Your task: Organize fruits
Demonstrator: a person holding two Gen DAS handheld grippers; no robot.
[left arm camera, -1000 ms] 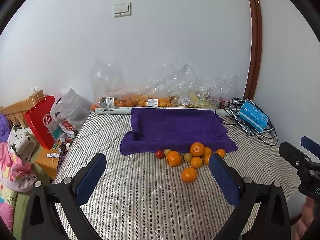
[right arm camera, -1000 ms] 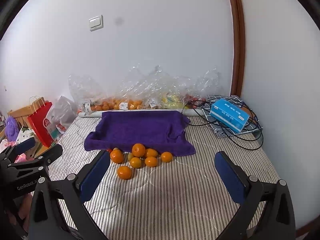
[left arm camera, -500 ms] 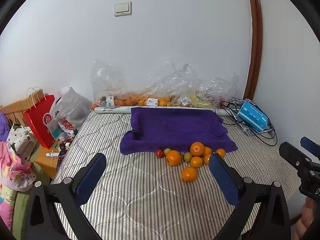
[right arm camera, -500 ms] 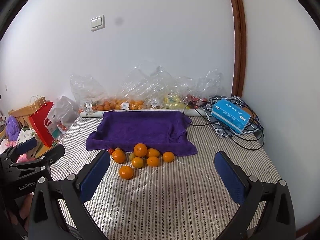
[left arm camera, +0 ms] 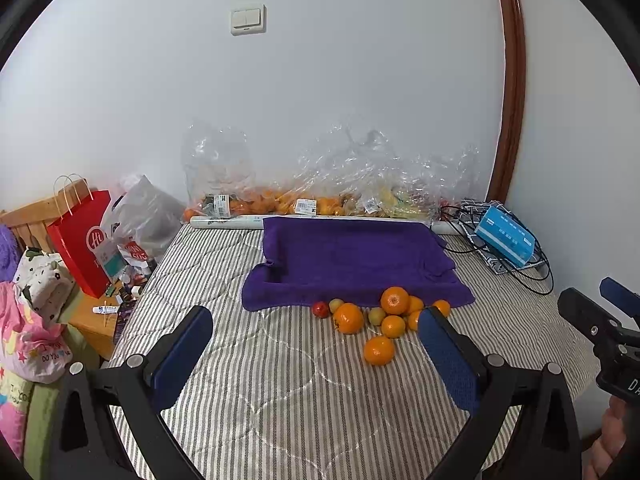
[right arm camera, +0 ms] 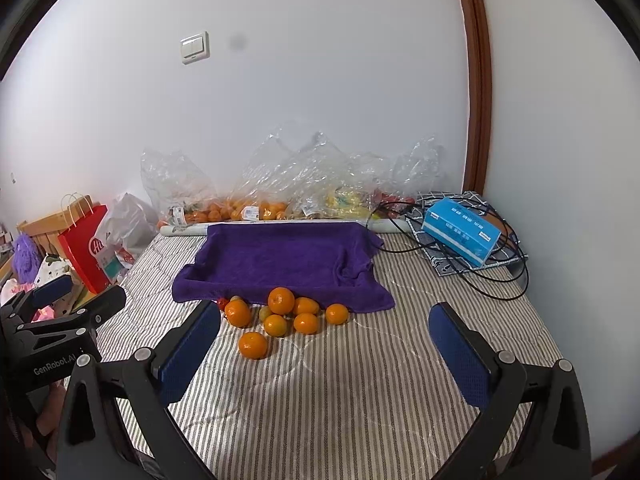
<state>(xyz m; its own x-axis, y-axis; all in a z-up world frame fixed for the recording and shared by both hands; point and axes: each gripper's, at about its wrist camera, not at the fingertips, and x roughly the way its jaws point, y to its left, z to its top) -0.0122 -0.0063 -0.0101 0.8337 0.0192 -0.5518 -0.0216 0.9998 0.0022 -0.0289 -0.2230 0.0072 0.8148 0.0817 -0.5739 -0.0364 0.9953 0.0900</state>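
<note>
Orange dominates the small heap of fruit (left arm camera: 384,318) lying loose on the striped mattress (left arm camera: 280,392), just in front of the near hem of a purple towel (left arm camera: 352,264) that is spread flat with its left edge rucked up. Most of the pieces are round, glossy-skinned oranges or mandarins of differing sizes; the biggest orange (right arm camera: 281,300) sits highest in the pile, touching its neighbours, and its top overlaps the towel's hem in both views. One single orange (left arm camera: 379,350) rests apart from the rest, nearer the cameras. Tucked among them are two dull yellow-green fruits (left arm camera: 376,315) and, at the left end of the cluster, a small red fruit (left arm camera: 320,309). The left gripper (left arm camera: 316,356) hangs above the mattress with its blue-padded fingers spread wide and nothing between them; its right pad hides part of the heap's right side. The right gripper (right arm camera: 324,354) is likewise spread wide and empty, the fruit lying ahead and toward its left finger. Along the wall behind the towel lie crumpled clear plastic bags (right arm camera: 288,184) with more orange fruit inside. A blue box (right arm camera: 460,230) sits among black cables (right arm camera: 508,276) at the far right, and a red paper bag (left arm camera: 82,242) stands off the mattress at left.
</note>
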